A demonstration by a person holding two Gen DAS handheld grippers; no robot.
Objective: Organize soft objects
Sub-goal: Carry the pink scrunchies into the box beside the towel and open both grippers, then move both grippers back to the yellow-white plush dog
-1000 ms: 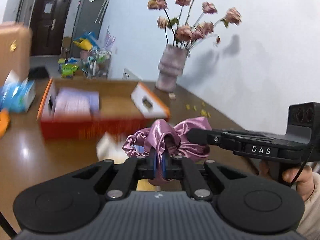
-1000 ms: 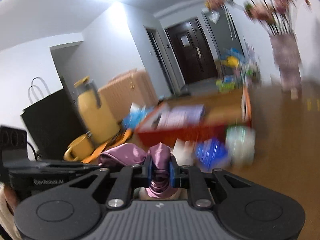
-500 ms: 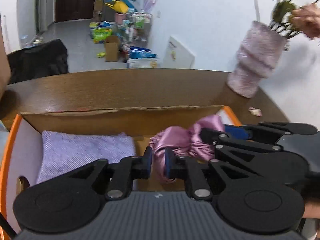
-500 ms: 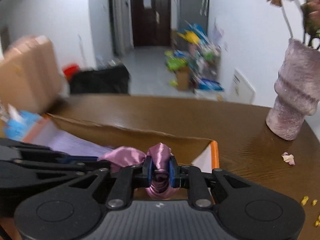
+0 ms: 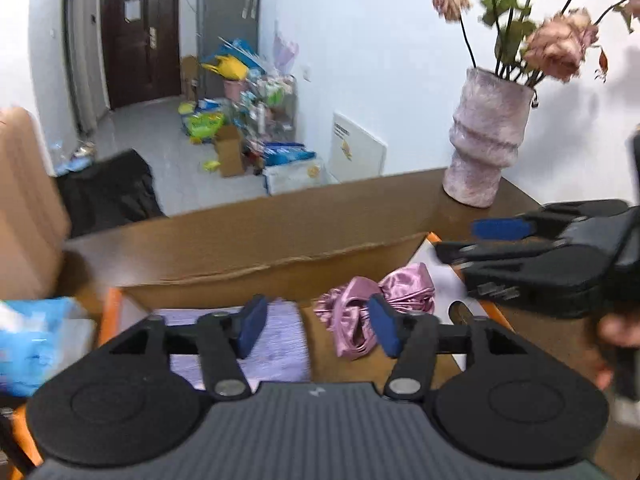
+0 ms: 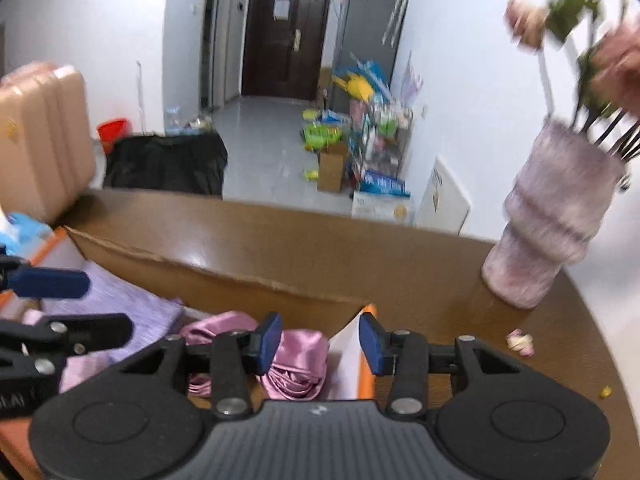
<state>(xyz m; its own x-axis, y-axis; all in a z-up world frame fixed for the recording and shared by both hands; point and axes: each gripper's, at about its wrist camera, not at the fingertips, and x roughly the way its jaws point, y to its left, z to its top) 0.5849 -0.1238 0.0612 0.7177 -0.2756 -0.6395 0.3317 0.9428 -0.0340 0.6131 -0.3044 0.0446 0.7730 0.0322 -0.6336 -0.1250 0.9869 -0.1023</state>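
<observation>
The left gripper [image 5: 316, 330] is spread wide, its two blue-padded fingers well apart and holding nothing. Between and just past those fingers, a pink satin scrunchie [image 5: 372, 306] lies loose inside an open cardboard box [image 5: 280, 268] with orange outer edges. The scrunchie sits toward the box's right end, near the right wall. To its left in the same box lies a folded lavender cloth [image 5: 276, 340], partly behind the left finger.

The right gripper [image 6: 318, 340] is also spread wide and holds nothing. From its camera, the scrunchie [image 6: 296, 356] lies below and behind its left finger, at the box's right end, close to the orange corner [image 6: 366, 364]. The lavender cloth [image 6: 120, 304] lies further left, and the tips of the left gripper [image 6: 68, 304] reach in over it from the left edge of the view. In the left camera, the right gripper [image 5: 504, 240] hovers above the box's right end, apart from the scrunchie.

The box rests on a brown wooden tabletop [image 6: 400, 264]. Near the tabletop's far right edge stands a ribbed mauve vase [image 5: 484, 148] of dried pink roses [image 5: 560, 44]. A blue packet [image 5: 36, 344] lies beside the box's left end. Beyond the table's far edge are a tan suitcase [image 6: 44, 136], a dark door [image 6: 284, 36] and clutter on the floor.
</observation>
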